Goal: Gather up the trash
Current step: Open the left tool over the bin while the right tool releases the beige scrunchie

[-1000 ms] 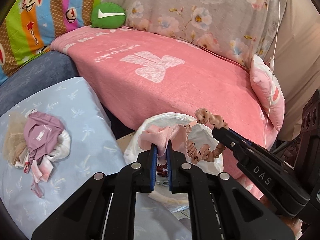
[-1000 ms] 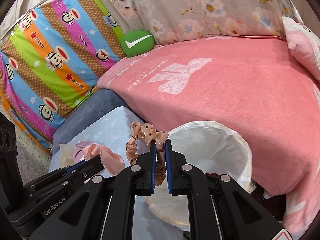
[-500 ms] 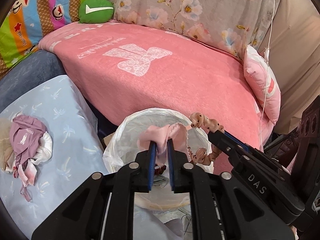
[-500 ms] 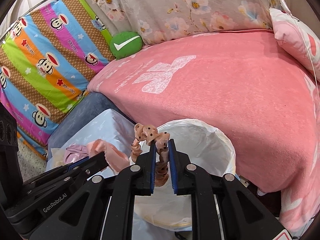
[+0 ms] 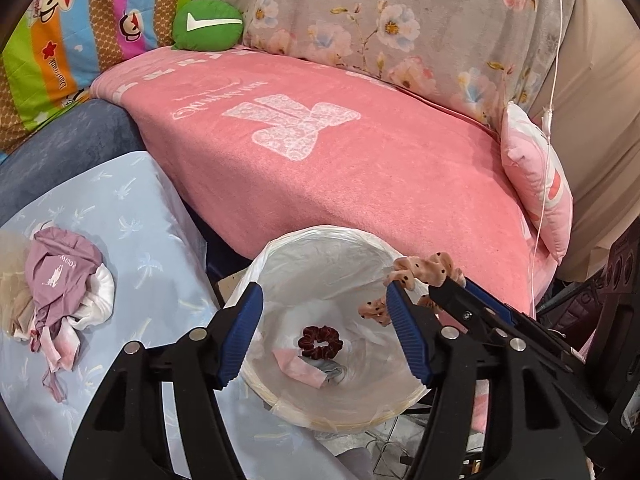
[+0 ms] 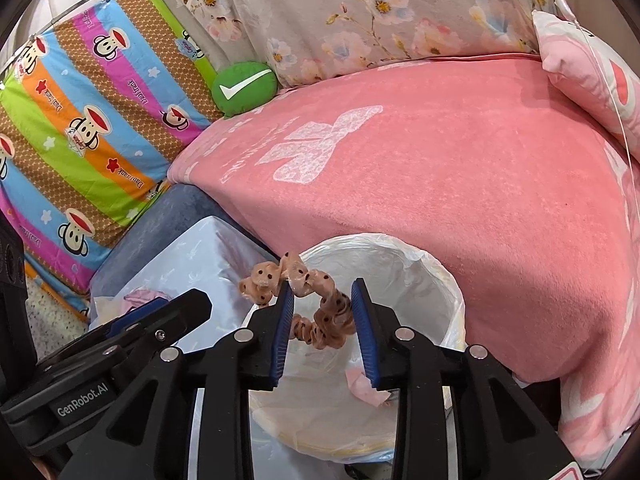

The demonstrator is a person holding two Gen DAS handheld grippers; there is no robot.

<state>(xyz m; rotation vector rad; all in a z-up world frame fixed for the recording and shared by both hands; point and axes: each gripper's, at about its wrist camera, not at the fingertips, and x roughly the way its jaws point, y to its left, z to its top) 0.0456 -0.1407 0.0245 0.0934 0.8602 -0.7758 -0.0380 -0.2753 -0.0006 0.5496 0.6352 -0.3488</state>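
A bin lined with a white bag stands below both grippers. My left gripper is open over it, jaws still opening, nothing between them. On the bag's bottom lie a pink cloth scrap and a dark red scrunchie. My right gripper hovers over the bin rim, jaws opening. A peach scrunchie with dark dots hangs between them, draped over the left fingertip, loose rather than pinched. In the left wrist view, that scrunchie shows at the right gripper.
A heap of purple, white and pink clothes lies on the light blue cover left of the bin. Behind the bin is a sofa with a pink blanket, a green cushion, a pink pillow and a hanging white cord.
The left jaws spread wide and the pink cloth dropped into the bin. The right jaws parted around the dotted scrunchie, which still hangs there.
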